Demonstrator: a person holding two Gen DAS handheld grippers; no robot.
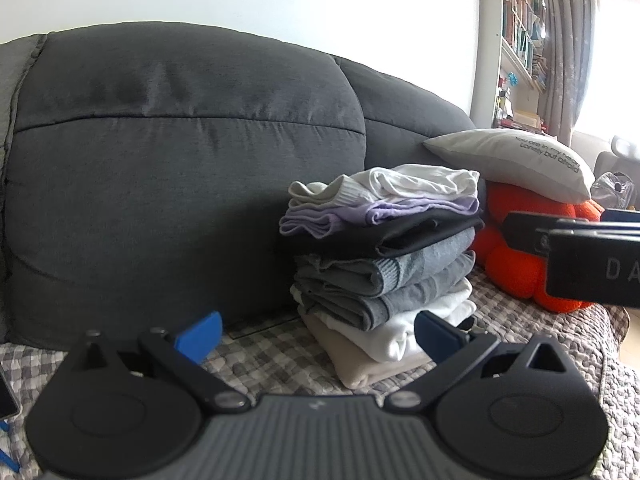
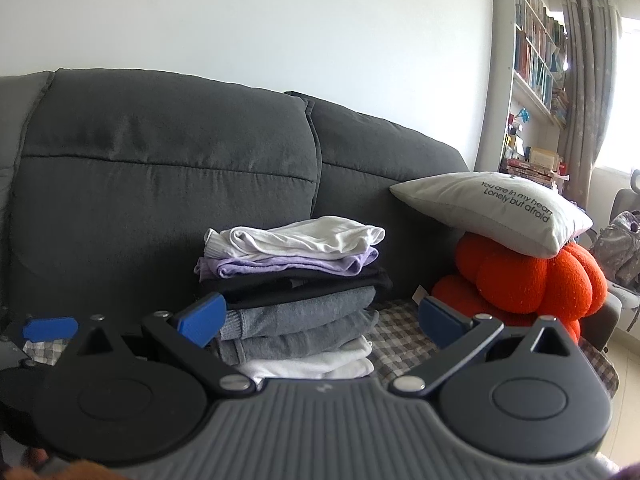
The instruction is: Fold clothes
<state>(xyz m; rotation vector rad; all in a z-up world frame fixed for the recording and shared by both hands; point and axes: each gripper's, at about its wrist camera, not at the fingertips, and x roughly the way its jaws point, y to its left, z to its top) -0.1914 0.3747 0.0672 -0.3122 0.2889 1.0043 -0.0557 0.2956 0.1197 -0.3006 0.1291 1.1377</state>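
A stack of folded clothes [image 1: 384, 264] sits on the checked sofa cover [image 1: 272, 356], white and lilac on top, black and grey below, white and cream at the bottom. It also shows in the right wrist view [image 2: 296, 292]. My left gripper [image 1: 318, 338] is open and empty, its blue fingertips [image 1: 200, 336] apart just in front of the stack. My right gripper [image 2: 320, 320] is open and empty, facing the stack. The right gripper's body [image 1: 580, 256] shows at the right edge of the left wrist view; one blue fingertip of the left gripper [image 2: 50, 328] shows at the left of the right wrist view.
A dark grey sofa back [image 1: 180, 160] rises behind. An orange plush cushion [image 2: 528, 276] with a white printed pillow [image 2: 496, 212] on it sits right of the stack. A bookshelf [image 2: 536, 68] and curtain [image 2: 592, 92] stand at the far right. A phone edge [image 1: 6, 396] lies at left.
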